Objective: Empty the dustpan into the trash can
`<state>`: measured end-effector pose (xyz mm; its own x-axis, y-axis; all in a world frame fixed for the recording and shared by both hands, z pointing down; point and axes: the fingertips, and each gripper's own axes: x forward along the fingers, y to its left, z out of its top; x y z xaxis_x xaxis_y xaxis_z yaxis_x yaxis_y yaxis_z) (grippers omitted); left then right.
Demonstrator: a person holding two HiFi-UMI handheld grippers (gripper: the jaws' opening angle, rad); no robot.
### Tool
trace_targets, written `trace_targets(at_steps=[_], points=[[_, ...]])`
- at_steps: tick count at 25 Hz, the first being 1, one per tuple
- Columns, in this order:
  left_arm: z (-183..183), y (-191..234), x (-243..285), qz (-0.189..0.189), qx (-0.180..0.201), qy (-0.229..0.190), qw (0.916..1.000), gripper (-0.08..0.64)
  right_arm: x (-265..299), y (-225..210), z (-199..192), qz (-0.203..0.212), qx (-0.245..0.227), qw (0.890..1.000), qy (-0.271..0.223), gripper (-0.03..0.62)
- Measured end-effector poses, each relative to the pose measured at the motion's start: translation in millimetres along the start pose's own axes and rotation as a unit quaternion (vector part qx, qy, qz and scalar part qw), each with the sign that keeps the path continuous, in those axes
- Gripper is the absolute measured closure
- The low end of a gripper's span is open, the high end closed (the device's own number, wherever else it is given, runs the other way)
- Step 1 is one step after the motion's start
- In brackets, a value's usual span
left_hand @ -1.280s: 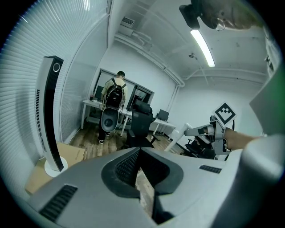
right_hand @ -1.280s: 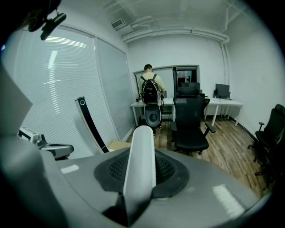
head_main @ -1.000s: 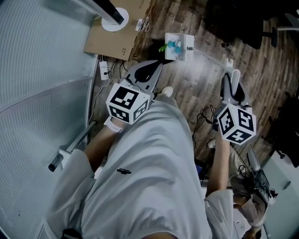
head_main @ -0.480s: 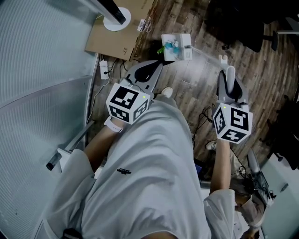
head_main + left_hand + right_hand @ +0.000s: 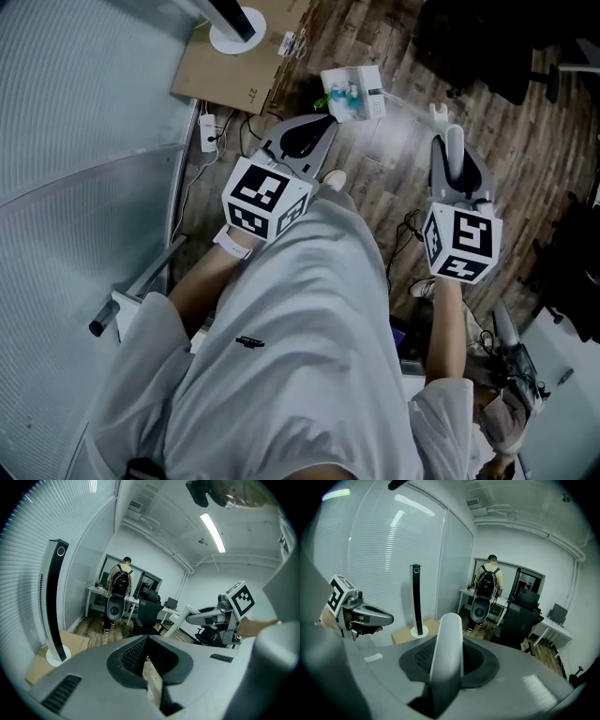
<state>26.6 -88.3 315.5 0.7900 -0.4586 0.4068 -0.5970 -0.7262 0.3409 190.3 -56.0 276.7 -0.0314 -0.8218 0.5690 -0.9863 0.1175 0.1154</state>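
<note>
My right gripper (image 5: pixel 451 150) is shut on the white handle (image 5: pixel 447 645) of the dustpan, which stands up between its jaws in the right gripper view. The white dustpan (image 5: pixel 352 92), with blue and green scraps in it, hangs over the wooden floor ahead of both grippers. To its left, my left gripper (image 5: pixel 317 125) is shut with nothing in it; only a slit of floor shows between its jaws (image 5: pixel 149 663). In the left gripper view the right gripper (image 5: pixel 208 616) shows with the handle running out of it. I cannot make out a trash can.
A tower fan (image 5: pixel 232 26) stands on a sheet of cardboard (image 5: pixel 230 73) by the blinds at the left. A power strip (image 5: pixel 207 139) and cables (image 5: pixel 412 231) lie on the floor. Black office chairs (image 5: pixel 478 47) stand ahead. A person with a backpack (image 5: pixel 487 584) is at the far desks.
My right gripper has moved forward and rolled, carrying the handle; the dustpan has shifted slightly up and left in the head view. The left gripper has kept its place and stays shut.
</note>
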Motion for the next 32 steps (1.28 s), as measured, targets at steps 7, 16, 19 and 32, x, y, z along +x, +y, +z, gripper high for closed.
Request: trace_targets(at_steps=[7,16,19,32], points=[[-6.9,6.5,-4.5,0.009,-0.006,0.004,0.9999,0.553,3.9,14.9,6.3,0.005,-0.049,0.999,-0.004,0.486],[-12.7,23.1,-16.2,0.03,-0.019,0.001,0.9994,0.553,15.3,31.7,21.3,0.003,-0.104,0.994,-0.02,0.486],[-14.0,28.8,-21.3,0.035,-0.021,0.0,0.9992,0.554,17.4,37.6,25.5,0.0,-0.126,0.992,-0.025,0.486],[-18.4,43.8,-32.8,0.049,-0.026,-0.003,0.9985,0.554,34.0,62.0,34.0,-0.01,-0.208,0.977,-0.051,0.488]])
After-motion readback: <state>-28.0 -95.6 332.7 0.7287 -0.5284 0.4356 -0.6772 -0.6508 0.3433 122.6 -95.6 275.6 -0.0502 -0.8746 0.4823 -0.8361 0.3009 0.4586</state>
